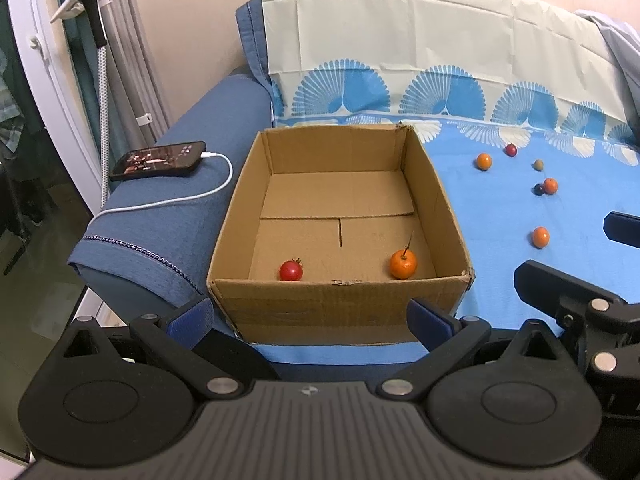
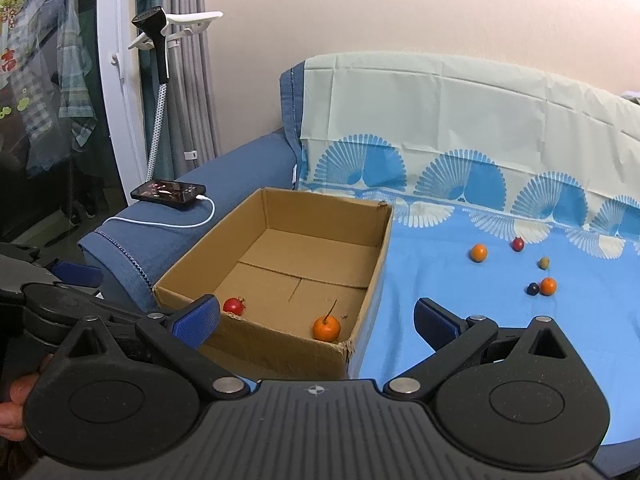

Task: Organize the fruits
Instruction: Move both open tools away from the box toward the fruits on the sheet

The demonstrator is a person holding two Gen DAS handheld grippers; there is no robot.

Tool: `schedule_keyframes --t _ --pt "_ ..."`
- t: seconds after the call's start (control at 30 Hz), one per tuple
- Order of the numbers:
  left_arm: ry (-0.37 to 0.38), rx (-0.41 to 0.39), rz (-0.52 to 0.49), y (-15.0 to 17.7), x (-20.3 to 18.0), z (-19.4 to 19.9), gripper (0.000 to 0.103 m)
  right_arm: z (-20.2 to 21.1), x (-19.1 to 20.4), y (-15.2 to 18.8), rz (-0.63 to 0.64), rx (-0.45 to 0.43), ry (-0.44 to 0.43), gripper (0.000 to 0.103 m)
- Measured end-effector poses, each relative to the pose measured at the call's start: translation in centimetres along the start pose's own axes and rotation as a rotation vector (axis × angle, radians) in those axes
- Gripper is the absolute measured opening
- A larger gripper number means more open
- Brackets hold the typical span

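Note:
An open cardboard box (image 1: 340,308) (image 2: 280,356) stands on the blue cloth. Inside it lie a red fruit (image 1: 291,270) (image 2: 234,305) and an orange with a stem (image 1: 403,264) (image 2: 326,328). Several small fruits lie loose on the cloth to the right: oranges (image 1: 483,161) (image 2: 478,253), a dark red one (image 1: 511,149) (image 2: 518,244), a green one (image 1: 539,165) (image 2: 543,262) and a dark blue one (image 1: 539,189) (image 2: 532,289). My left gripper (image 1: 310,320) is open and empty before the box's near wall. My right gripper (image 2: 316,320) is open and empty over the box's near right corner.
A phone (image 1: 158,160) (image 2: 170,192) on a white charging cable lies on the blue sofa arm left of the box. A patterned cloth (image 1: 440,60) covers the sofa back. A garment steamer (image 2: 154,36) and curtains stand at the left.

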State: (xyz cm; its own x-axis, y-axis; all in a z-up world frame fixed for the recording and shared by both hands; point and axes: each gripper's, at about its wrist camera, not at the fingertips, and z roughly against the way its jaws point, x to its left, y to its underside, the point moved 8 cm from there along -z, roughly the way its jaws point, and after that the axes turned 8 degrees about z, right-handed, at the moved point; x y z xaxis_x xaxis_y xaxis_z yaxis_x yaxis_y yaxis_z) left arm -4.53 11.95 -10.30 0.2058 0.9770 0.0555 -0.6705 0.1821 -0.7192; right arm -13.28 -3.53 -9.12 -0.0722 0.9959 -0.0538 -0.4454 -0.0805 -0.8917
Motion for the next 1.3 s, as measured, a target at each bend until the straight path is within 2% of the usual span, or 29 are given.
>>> schedule_keyframes --t 0.5,0.7,1.3 --pt "-0.007 0.068 -0.054 -0.8 -2.5 -3.4 0.103 -2.5 -4.5 2.4 -0.105 0.062 0.035 0.102" --pt "0.009 0.091 -0.074 -1.8 -4.3 -5.0 0.103 -3.3 -7.7 3.5 -0.148 0.083 0.087 0.102" --pt "0.084 0.082 -0.134 -5.4 -12.1 -7.7 0.103 -5.2 -17.1 5.1 -0.252 0.09 0.246 0.102"
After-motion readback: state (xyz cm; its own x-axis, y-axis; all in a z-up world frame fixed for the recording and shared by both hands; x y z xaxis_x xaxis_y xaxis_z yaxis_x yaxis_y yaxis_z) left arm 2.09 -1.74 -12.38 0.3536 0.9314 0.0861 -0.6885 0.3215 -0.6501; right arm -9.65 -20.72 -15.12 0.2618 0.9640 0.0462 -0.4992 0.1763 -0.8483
